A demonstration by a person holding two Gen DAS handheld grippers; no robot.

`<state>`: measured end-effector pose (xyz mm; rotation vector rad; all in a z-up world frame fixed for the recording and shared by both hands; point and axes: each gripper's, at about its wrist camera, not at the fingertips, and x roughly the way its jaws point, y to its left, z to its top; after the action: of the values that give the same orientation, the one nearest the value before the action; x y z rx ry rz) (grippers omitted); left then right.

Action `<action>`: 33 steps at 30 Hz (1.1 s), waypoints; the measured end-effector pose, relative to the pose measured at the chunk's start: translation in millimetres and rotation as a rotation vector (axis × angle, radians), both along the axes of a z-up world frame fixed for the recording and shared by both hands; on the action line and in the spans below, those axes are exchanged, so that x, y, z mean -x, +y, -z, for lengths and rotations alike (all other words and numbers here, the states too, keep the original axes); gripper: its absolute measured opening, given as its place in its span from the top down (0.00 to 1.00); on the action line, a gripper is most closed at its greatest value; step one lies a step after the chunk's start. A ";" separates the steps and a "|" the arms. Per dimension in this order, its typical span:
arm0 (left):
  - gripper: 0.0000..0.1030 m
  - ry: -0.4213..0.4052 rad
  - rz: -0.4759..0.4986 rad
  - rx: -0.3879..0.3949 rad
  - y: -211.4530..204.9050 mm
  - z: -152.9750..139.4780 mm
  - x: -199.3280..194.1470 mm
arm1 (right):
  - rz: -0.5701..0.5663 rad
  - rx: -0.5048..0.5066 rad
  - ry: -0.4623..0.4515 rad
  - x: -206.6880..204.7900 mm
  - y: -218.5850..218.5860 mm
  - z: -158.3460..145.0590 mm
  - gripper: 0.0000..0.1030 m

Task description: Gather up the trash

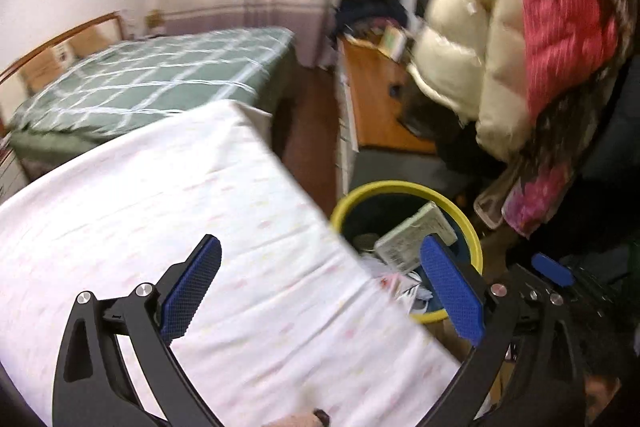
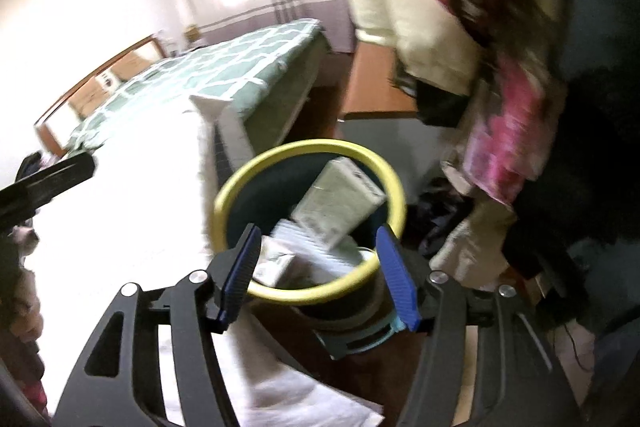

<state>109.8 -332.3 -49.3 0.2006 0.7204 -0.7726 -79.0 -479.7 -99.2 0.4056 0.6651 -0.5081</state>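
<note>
A bin with a yellow rim [image 1: 400, 185] [image 2: 304, 147] and a dark blue body stands on the floor by the corner of a white-sheeted bed. A pale cardboard box [image 1: 416, 235] [image 2: 340, 203] leans inside it on crumpled paper trash [image 1: 392, 279] [image 2: 280, 259]. My left gripper [image 1: 320, 241] is open wide over the bed's edge, with nothing between its pads. My right gripper [image 2: 319, 229] hangs open just above the bin's near rim, its pads touching nothing. One of its blue fingers [image 1: 554, 269] shows at the right of the left wrist view.
The white-sheeted bed [image 1: 160, 207] fills the left. Beyond it are a green checked bed [image 1: 160, 79] and a wooden desk [image 1: 376, 95]. Cream [image 1: 460, 47] and pink [image 1: 560, 7] padded jackets hang close on the right. Clothes [image 2: 460, 239] lie on the floor beside the bin.
</note>
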 end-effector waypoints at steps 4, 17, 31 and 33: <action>0.05 -0.053 -0.138 0.022 81.6 -19.7 15.1 | -0.089 0.044 -0.017 -15.5 29.3 -16.5 0.42; 0.05 -0.153 -0.506 0.088 274.4 -38.9 75.9 | -0.247 0.153 -0.093 -25.3 106.9 -52.5 0.37; 0.05 -0.180 -0.572 0.132 318.8 -39.7 116.0 | -0.271 0.184 -0.129 -2.4 132.1 -60.7 0.36; 0.05 -0.186 -0.575 0.129 320.4 -40.5 118.0 | -0.272 0.184 -0.131 -2.6 132.4 -61.1 0.36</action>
<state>-8.2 -11.9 -8.8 -0.0542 0.5106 -0.2438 -76.4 -347.3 -38.1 0.1693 0.5318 -0.2781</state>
